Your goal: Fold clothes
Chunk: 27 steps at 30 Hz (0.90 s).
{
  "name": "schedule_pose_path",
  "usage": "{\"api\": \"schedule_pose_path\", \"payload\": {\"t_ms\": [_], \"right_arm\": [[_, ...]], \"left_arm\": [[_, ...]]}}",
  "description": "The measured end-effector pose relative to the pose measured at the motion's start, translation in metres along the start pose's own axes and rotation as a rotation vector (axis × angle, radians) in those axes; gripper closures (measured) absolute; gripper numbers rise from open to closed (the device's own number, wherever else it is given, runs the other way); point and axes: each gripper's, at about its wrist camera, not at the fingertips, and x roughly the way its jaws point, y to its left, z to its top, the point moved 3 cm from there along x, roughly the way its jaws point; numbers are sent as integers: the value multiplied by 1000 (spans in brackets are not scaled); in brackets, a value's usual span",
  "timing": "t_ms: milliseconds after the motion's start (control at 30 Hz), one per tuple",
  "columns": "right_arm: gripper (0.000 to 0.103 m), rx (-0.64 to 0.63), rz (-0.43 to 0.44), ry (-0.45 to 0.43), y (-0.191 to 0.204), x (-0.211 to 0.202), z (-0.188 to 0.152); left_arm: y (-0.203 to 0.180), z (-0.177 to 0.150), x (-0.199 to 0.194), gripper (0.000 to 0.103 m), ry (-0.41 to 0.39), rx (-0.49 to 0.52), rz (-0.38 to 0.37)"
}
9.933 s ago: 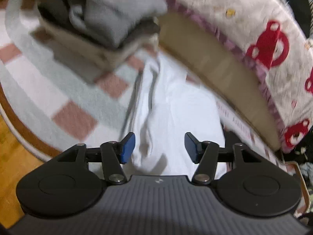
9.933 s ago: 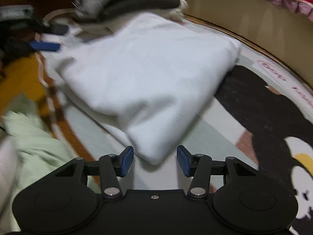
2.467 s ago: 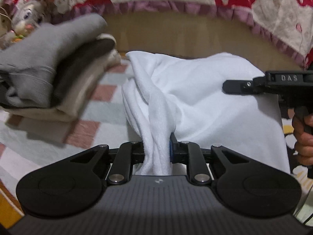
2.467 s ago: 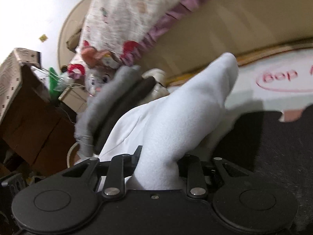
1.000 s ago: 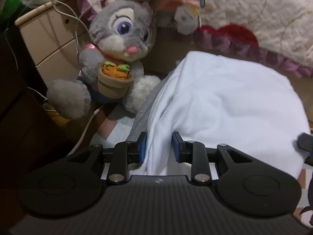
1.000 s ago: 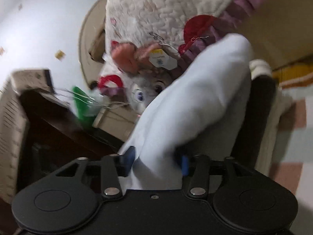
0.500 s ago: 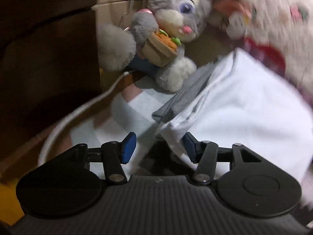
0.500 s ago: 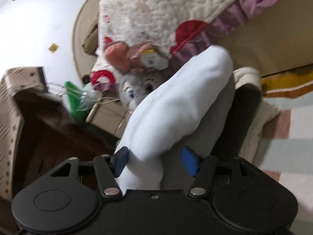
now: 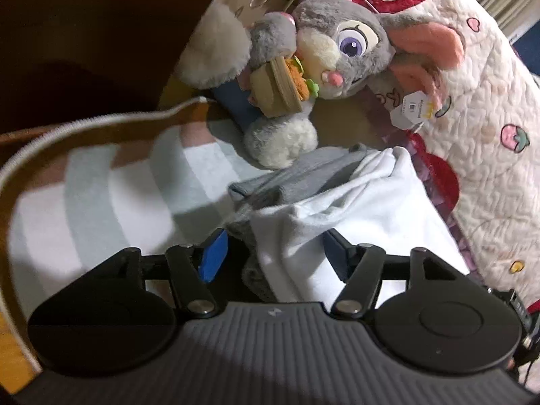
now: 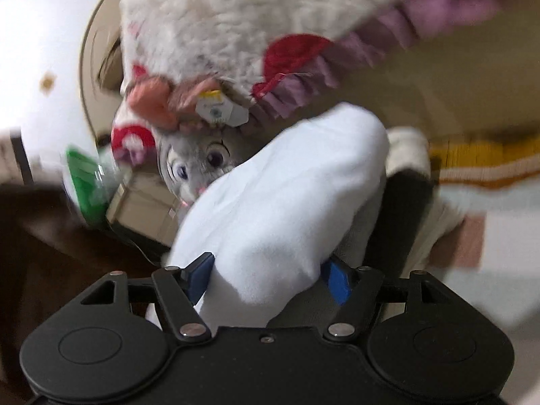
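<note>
On the checked rug (image 9: 101, 202), both tongs stand apart around the white garment (image 9: 364, 209); the plush's tag (image 9: 410, 109) is unreadable.

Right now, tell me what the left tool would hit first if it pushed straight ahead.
The white garment, whose bunched corner already lies between the left tool's open pads. Past it comes the grey clothing, then probably the plush rabbit; depth is unclear.

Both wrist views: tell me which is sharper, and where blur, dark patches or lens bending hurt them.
Left wrist view: sharper; the plush rabbit is crisp, the upper left corner is nearly black, and the rug edge bows from the fisheye lens. Right wrist view: motion blur smears the quilt; only the white garment near the right gripper reads fairly clearly.
</note>
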Motion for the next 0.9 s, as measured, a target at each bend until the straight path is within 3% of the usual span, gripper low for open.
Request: {"api": "schedule_pose_path", "payload": {"t_ms": [133, 200, 233, 400, 433, 467, 533, 600, 633, 667, 767, 833, 900], "right_arm": [[29, 4, -11, 3, -2, -7, 4], [29, 25, -4, 4, -5, -8, 4], [29, 32, 1, -1, -7, -8, 4], [29, 34, 12, -82, -11, -14, 5], [29, 53, 16, -91, -15, -13, 7], [28, 75, 19, -97, -20, -11, 10], [28, 138, 21, -91, -32, -1, 18], [47, 210, 58, -73, -43, 11, 28], [78, 209, 80, -67, -42, 16, 35], [85, 143, 97, -71, -33, 17, 45], [87, -260, 147, -97, 21, 10, 68], [88, -371, 186, -117, 36, 8, 78], [88, -492, 81, -133, 34, 17, 80]], "left_arm": [[-21, 4, 7, 39, 7, 141, 63], [-32, 8, 10, 33, -8, 209, 121], [-35, 8, 11, 27, -14, 225, 150], [-40, 0, 14, 27, -60, 223, 195], [-39, 0, 14, 33, -68, 208, 189], [-41, -1, 13, 49, -71, 220, 183], [-46, -2, 12, 63, -74, 251, 174], [-60, -3, 9, 76, -57, 372, 196], [-64, -1, 5, 78, -55, 397, 200], [-68, 1, 2, 79, -53, 420, 202], [-70, 9, -8, 80, -61, 409, 173], [-69, 11, -11, 79, -57, 402, 152], [-70, 9, -9, 79, -33, 402, 140]]}}
